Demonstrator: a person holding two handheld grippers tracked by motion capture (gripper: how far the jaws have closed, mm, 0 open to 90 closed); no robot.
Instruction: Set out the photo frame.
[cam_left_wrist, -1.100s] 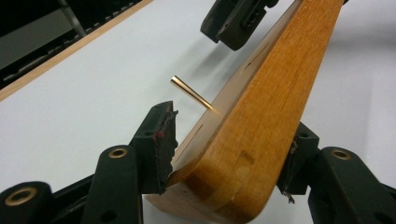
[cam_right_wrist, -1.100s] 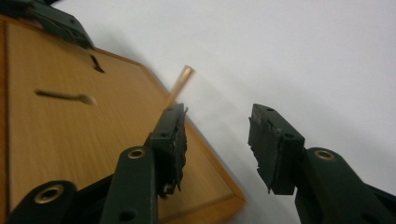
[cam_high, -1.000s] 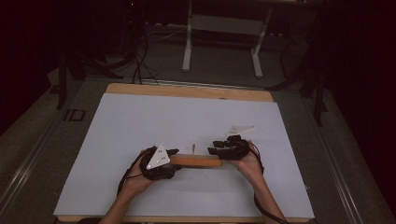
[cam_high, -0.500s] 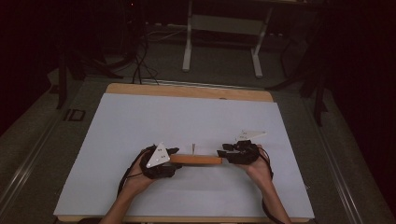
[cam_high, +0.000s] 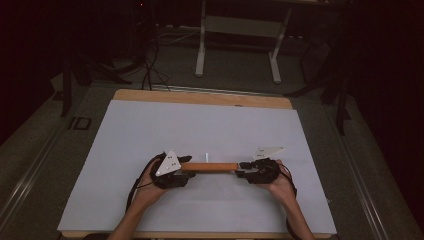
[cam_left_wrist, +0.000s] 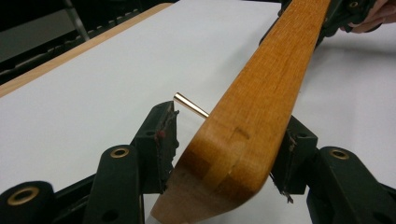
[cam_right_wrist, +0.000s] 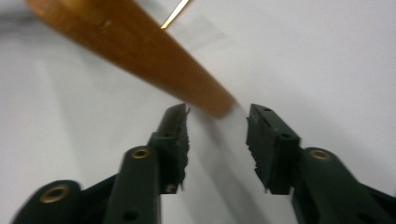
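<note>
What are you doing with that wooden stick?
A person holds a gripping tool in each hand over a white table. The left tool grips one end of a wooden stick, which has a thin brass pin poking out of its side. The right tool is open at the stick's other end, with its jaws apart and not yet squeezing it.

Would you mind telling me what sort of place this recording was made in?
Probably a lab or test room: a white-topped table in a dark space, loose cables on the floor behind it, and a bare metal stand.
</note>
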